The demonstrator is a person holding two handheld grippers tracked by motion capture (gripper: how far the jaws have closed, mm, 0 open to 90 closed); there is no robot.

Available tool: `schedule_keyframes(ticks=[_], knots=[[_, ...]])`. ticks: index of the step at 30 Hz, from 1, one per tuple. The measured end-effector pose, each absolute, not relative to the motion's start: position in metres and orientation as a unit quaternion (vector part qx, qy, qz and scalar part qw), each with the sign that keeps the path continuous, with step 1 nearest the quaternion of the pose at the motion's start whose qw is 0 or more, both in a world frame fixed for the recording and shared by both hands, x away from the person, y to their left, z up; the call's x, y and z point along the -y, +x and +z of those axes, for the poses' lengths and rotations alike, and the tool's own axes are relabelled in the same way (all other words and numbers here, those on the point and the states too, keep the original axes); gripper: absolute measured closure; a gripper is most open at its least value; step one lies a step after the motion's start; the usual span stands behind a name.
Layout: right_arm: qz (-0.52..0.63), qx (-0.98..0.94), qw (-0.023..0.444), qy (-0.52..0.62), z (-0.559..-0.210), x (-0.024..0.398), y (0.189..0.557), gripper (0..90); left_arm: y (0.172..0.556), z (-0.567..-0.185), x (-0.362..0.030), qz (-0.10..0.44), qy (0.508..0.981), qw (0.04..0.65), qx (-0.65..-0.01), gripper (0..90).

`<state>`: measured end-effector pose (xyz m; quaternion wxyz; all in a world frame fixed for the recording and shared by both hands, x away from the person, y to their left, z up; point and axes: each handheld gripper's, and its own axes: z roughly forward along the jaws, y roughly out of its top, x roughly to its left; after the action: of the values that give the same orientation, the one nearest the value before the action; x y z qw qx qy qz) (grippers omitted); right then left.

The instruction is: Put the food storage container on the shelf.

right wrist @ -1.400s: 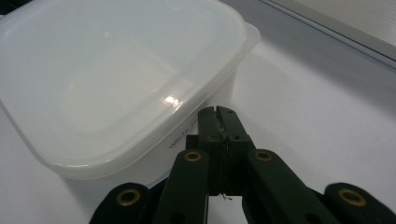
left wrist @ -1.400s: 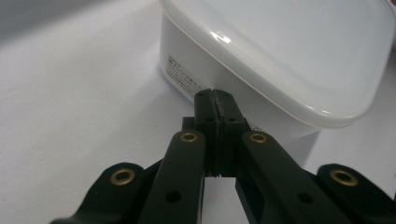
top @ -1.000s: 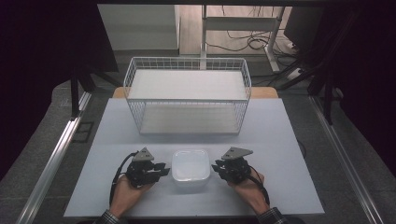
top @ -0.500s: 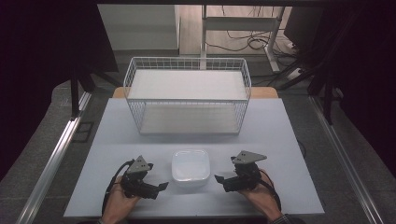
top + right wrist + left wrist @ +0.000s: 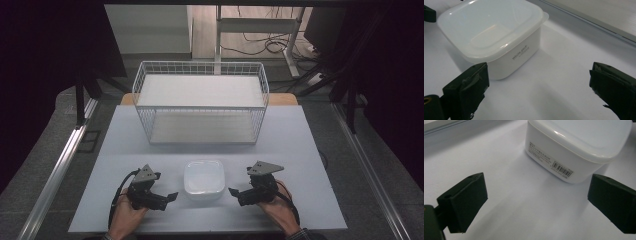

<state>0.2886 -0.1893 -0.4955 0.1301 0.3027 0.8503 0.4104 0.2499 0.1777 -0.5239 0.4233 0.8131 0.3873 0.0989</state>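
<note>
A white square plastic container (image 5: 204,179) with its lid on stands on the white table (image 5: 300,150) near the front edge. My left gripper (image 5: 170,196) lies just left of it, jaws pointing at it and open. In the left gripper view the container (image 5: 574,142) sits ahead and to the right of the left gripper (image 5: 537,181), barcode label facing me. My right gripper (image 5: 234,192) lies just right of the container, also open. The right gripper (image 5: 537,72) has the container (image 5: 491,30) ahead to its left. Both pairs of jaws have just been opening, with nothing between them.
A white wire basket (image 5: 200,100) with a flat white shelf inside stands across the back of the table. Metal rails run along both table sides. Desk legs and cables (image 5: 260,45) lie on the floor behind.
Both grippers have drawn back a little from the container's sides toward the near edge, and their jaws have opened wide. The container stays where it was.
</note>
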Motion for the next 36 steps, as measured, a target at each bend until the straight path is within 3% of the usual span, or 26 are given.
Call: schedule_keyframes(ticks=[22, 36], knots=[[0.413, -0.85, 0.125, 0.301, -0.485, 0.166, 0.302, 0.8, 0.269, -0.502, -0.152, 0.086, 0.82, 0.43, -0.367, 1.4], [0.391, -0.863, 0.055, 0.314, -0.487, 0.132, 0.322, 9.4, 0.292, -0.501, -0.132, 0.061, 0.828, 0.424, -0.362, 7.7]])
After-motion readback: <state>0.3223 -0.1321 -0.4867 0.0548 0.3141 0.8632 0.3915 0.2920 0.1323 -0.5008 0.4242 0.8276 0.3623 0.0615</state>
